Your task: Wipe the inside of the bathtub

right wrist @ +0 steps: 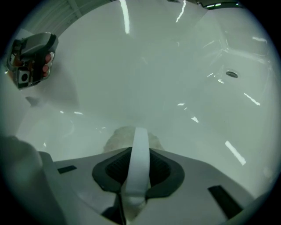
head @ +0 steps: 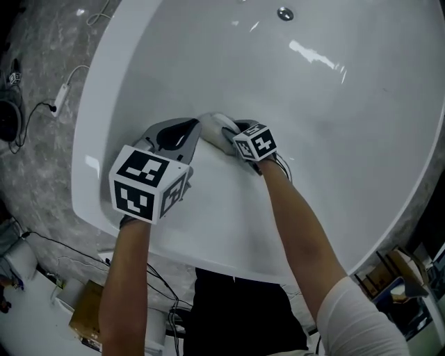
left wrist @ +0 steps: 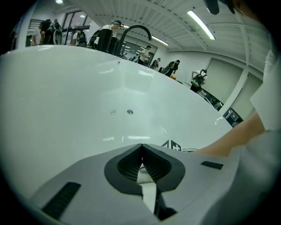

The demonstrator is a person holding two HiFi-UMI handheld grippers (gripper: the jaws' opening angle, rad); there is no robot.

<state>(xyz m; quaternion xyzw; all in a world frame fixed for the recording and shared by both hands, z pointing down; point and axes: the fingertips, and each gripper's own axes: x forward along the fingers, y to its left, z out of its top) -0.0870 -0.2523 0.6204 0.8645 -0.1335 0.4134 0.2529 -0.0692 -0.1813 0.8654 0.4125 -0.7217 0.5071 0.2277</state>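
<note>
Head view, nearest to us: our two forearms reach down over the near rim of the white bathtub (head: 104, 90), and both grippers sit low against its near inner wall, close together. The left gripper (head: 197, 129) points its tip at the wiping pad (head: 217, 125), which lies on the tub wall between the two tools. The right gripper (head: 231, 132) meets the pad from the other side.

In the right gripper view, the right gripper (right wrist: 138, 151) has its jaws clamped on a white strap (right wrist: 139, 158) that runs up between the dark pads. The fuzzy pale pad (right wrist: 116, 137) presses on the tub surface just beyond.

In the left gripper view, the left gripper (left wrist: 141, 149) has its jaws brought together at the tips. A white sliver shows lower between them, and we cannot tell whether it is pad or tub.

Farther on, the smooth tub floor slopes away to the drain (head: 285, 13), well apart from the grippers. Beyond the far rim, the left gripper view shows a dark curved faucet (left wrist: 134, 30). Outside the tub, a cable (head: 62, 94) lies on the grey mottled floor (head: 42, 55).
</note>
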